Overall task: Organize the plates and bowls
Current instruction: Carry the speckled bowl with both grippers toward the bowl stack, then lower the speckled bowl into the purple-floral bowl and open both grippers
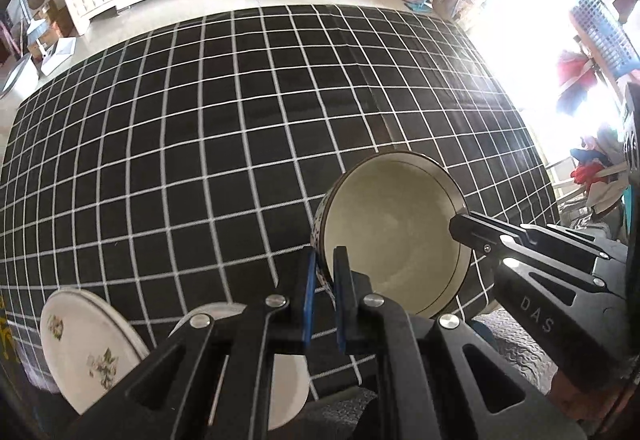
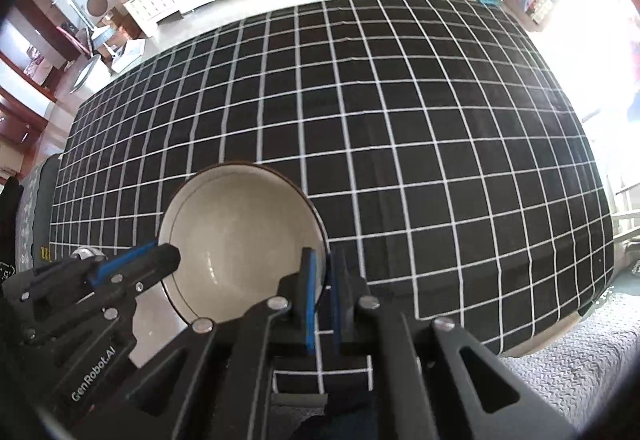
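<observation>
1. A large table (image 1: 200,139) draped in a black cloth with a white grid fills most of both wrist views; most of its top is bare, and the dishes sit toward its near edge.

2. A cream bowl (image 1: 392,232) with a dark rim and patterned outside is held up above the near part of the table, tilted so its inside faces the cameras. It appears clear of the cloth.

3. Two floral plates (image 1: 84,352) sit stacked at the near left corner of the table, partly hidden behind the gripper frame.

4. The left gripper (image 1: 325,280) has its blue pads clamped on the bowl's left rim, one pad inside and one outside.

5. The right gripper (image 2: 324,276) is clamped the same way on the opposite rim of the bowl.

6. Judged from this, the step in hand is carrying the bowl with both grippers toward its resting spot. The next move likely calls for keeping both grips firm, levelling the bowl, and lowering it onto the plates or beside them before releasing.
</observation>
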Demonstrator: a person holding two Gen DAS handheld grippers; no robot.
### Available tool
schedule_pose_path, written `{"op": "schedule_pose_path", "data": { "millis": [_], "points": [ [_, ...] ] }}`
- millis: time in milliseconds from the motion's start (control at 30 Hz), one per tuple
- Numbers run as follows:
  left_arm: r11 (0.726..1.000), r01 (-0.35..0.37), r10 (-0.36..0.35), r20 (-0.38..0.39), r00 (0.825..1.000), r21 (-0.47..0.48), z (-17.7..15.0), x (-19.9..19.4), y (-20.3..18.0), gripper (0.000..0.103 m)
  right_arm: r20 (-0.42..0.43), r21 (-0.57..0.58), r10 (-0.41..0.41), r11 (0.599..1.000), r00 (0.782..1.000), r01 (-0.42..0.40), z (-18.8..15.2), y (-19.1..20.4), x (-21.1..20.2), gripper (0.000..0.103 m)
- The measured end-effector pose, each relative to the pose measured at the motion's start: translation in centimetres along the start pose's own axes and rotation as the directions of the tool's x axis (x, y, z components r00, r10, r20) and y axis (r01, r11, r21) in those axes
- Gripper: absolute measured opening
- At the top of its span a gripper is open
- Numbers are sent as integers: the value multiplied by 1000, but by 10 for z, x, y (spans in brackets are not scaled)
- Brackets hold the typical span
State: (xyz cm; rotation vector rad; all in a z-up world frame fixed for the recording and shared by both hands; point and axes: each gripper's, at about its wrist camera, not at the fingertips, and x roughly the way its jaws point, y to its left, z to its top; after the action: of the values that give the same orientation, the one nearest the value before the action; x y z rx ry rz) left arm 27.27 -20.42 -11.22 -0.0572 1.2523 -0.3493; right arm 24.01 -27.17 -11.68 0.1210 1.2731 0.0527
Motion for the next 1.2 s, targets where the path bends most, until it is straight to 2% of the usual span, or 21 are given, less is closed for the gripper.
{"op": "schedule_pose_path", "data": {
  "millis": [233, 533, 900, 1200],
  "points": [
    [1000, -3, 4, 47, 999, -23, -24, -40, 27, 7, 35, -48, -4, 999, 999, 6, -12, 32, -20, 9],
    [997, -11, 17, 68, 998, -80, -55, -65, 62, 7, 47, -112, -1, 994, 999, 6, -29, 74, -24, 10],
    [992, -32, 39, 51, 998, -123, -85, -66, 90, 7, 10, -153, 11, 988, 1000, -9, -47, 110, -6, 9],
    [987, -47, 48, 2, 999, -155, -101, -47, 106, 7, -19, -175, 0, 984, 1000, -3, -61, 122, 10, 10]
  ]
}}
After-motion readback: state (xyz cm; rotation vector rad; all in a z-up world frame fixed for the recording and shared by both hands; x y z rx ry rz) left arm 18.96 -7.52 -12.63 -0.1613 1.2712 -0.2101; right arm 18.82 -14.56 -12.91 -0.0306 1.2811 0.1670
